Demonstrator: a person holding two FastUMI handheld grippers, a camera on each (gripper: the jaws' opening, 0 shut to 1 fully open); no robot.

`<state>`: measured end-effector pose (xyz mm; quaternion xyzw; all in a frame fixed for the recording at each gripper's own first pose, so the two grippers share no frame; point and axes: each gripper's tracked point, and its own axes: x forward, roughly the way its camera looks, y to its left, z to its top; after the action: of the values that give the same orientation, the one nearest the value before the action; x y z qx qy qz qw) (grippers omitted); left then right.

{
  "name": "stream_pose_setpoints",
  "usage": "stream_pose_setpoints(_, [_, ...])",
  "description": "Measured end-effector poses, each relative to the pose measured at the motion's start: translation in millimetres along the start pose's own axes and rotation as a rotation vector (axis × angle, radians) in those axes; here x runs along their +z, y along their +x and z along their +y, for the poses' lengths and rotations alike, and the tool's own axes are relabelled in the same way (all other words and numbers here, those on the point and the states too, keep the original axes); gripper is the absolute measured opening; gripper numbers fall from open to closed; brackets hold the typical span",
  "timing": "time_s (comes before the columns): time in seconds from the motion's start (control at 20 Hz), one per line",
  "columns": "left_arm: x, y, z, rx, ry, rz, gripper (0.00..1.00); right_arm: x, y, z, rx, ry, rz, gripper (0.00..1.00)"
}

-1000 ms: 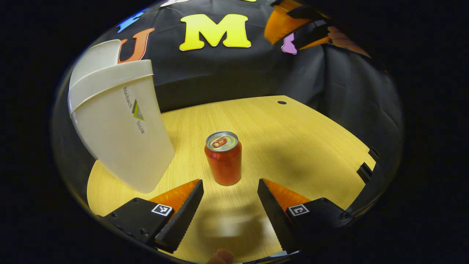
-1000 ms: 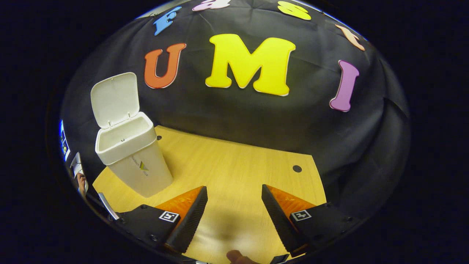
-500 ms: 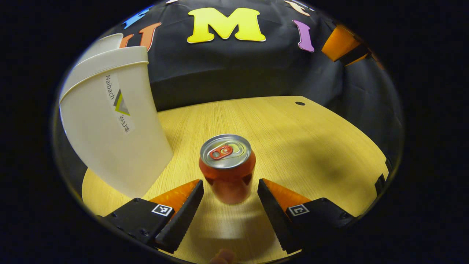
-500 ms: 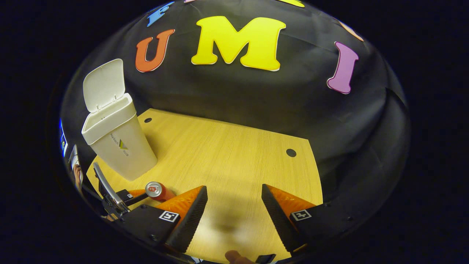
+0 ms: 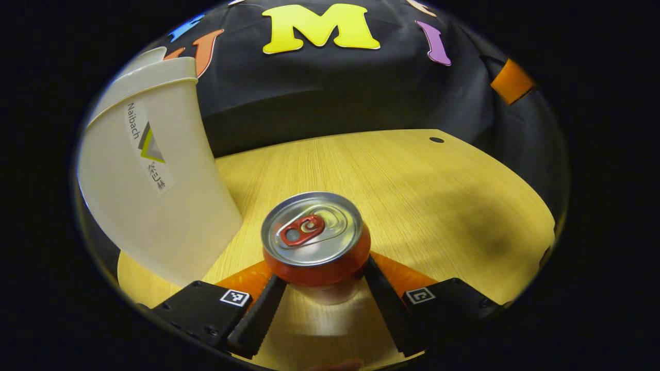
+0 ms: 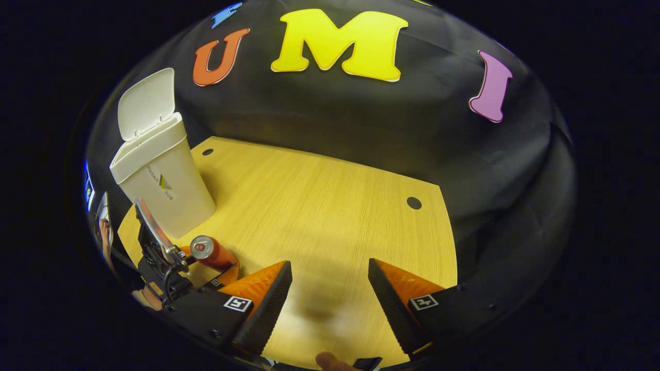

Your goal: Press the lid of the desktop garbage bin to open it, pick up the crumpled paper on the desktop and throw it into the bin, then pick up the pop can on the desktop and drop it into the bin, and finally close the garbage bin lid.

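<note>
pop cans: just one, red, silver top [image 5: 315, 242]
garbage bins: one, white, desktop size [image 6: 164, 185]
bin lids: one, flipped up [image 6: 145, 104]
wooden desktops: one [image 6: 319, 206]
round holes in the desktop: two that I can count [image 6: 414, 202]
grippers: two, left gripper [image 5: 322, 301] and right gripper [image 6: 330, 296]

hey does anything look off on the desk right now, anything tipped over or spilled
Nothing stands out. The pop can stands upright and undented between the left gripper fingers, the bin stands straight with its lid up, and the desk looks dry.
</note>
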<state>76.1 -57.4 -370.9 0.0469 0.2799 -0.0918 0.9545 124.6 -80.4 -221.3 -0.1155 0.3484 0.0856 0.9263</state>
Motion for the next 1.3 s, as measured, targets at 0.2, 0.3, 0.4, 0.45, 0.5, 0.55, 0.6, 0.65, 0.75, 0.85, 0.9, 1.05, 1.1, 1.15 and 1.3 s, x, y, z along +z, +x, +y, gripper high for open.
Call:
stream_pose_setpoints(0.2, [3,-10,-1,-0.03,-0.026,0.01,0.86,-6,-1,1,-0.011,0.017,-0.006,0.95])
stream_pose_setpoints(0.3, [11,-23,6,-0.009,-0.002,0.005,0.87,-14,-3,3,-0.014,0.034,0.004,0.94])
stream_pose_setpoints(0.4, [22,-40,11,-0.013,0.022,-0.007,0.86,-21,-6,5,-0.019,0.042,0.014,0.95])
stream_pose_setpoints(0.45, [28,-50,15,-0.004,0.031,-0.012,0.86,-23,-7,7,-0.02,0.042,0.013,0.95])
stream_pose_setpoints(0.5, [34,-59,18,-0.004,0.033,-0.013,0.86,-25,-9,9,-0.02,0.041,0.009,0.95])
stream_pose_setpoints(0.55, [40,-69,22,-0.004,0.03,-0.014,0.86,-26,-10,11,-0.02,0.038,0.004,0.95])
stream_pose_setpoints(0.6, [48,-80,25,-0.009,0.025,-0.017,0.86,-30,-9,13,-0.021,0.036,-0.002,0.95])
stream_pose_setpoints(0.65, [59,-90,27,-0.017,0.02,-0.026,0.87,-31,-8,15,-0.023,0.035,-0.004,0.95])
stream_pose_setpoints(0.75, [85,-112,35,-0.022,0.011,-0.048,0.86,-34,-8,21,-0.016,0.052,-0.001,0.95])
stream_pose_setpoints(0.85, [112,-137,47,-0.019,-0.012,-0.065,0.86,-33,-10,26,-0.011,0.079,-0.005,0.94])
stream_pose_setpoints(0.9, [126,-147,54,-0.019,-0.035,-0.068,0.86,-32,-10,28,-0.009,0.093,-0.012,0.95])
stream_pose_setpoints(1.05, [162,-176,82,0.006,-0.102,-0.064,0.86,-30,-10,32,-0.005,0.137,-0.027,0.95])
stream_pose_setpoints(1.1, [171,-179,92,0.013,-0.11,-0.044,0.86,-31,-10,32,-0.008,0.154,-0.027,0.94])
stream_pose_setpoints(1.15, [177,-184,105,0.043,-0.107,-0.023,0.86,-33,-12,35,0.004,0.172,-0.02,0.95])
stream_pose_setpoints(1.3, [191,-191,144,0.122,-0.1,0.01,0.86,-40,-14,40,0.013,0.203,-0.018,0.95])
